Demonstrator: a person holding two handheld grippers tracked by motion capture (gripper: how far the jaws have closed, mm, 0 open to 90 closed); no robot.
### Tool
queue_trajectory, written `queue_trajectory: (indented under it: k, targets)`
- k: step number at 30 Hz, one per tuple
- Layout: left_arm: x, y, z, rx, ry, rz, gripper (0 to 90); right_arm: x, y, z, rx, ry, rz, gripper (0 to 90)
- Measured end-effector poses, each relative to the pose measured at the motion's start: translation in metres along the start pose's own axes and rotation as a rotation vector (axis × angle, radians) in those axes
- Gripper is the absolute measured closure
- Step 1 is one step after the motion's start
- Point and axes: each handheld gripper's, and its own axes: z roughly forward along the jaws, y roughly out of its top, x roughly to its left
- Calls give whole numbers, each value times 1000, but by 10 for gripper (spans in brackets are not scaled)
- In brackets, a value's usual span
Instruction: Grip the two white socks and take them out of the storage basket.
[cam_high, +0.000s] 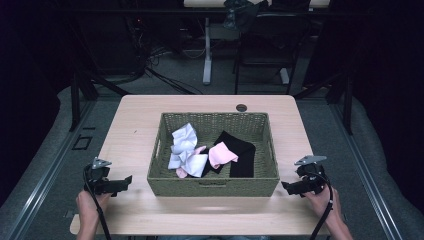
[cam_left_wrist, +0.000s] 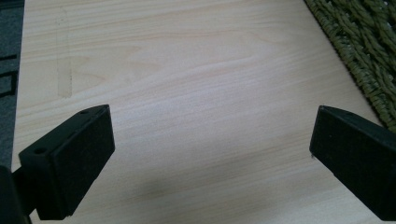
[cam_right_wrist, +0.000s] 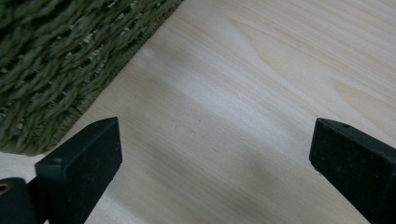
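While the left gripper (cam_high: 122, 183) rests near the table's (cam_high: 130, 120) front left corner with its jaws wide apart and empty, a woven green basket (cam_high: 212, 186) stands at the middle. Inside it lie crumpled white cloth (cam_high: 184, 137), pink cloth (cam_high: 222, 153) and black cloth (cam_high: 242, 150); they look soft and light, best pinched at a raised fold. Near the front right corner, the right gripper (cam_high: 287, 187) is also open and empty.

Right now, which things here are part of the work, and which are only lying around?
Likely part of the work:
woven basket
white cloth
pink cloth
black cloth
left gripper
right gripper

Just around:
table
cable hole
chair
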Motion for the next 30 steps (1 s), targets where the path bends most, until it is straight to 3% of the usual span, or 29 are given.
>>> queue_trajectory:
  k: [5,10,15,19,23,30]
  targets:
    - [3,-2,-3,0,-7,-24,1,1,0,-2,-16,16,-1,20]
    - [0,5,-8,-7,1,-15,1,1,3,-2,-30,15,-8,20]
    - [-9,5,-16,9,1,6,1,3,10,2,-47,46,-22,20]
    - [-10,7,-21,-2,-5,-13,1,8,12,1,-51,61,-40,20]
    - [-14,13,-23,2,-10,-3,2,10,13,-2,-74,73,-44,20]
    - [-13,23,-31,-26,-35,-7,1,8,12,0,-52,42,-31,20]
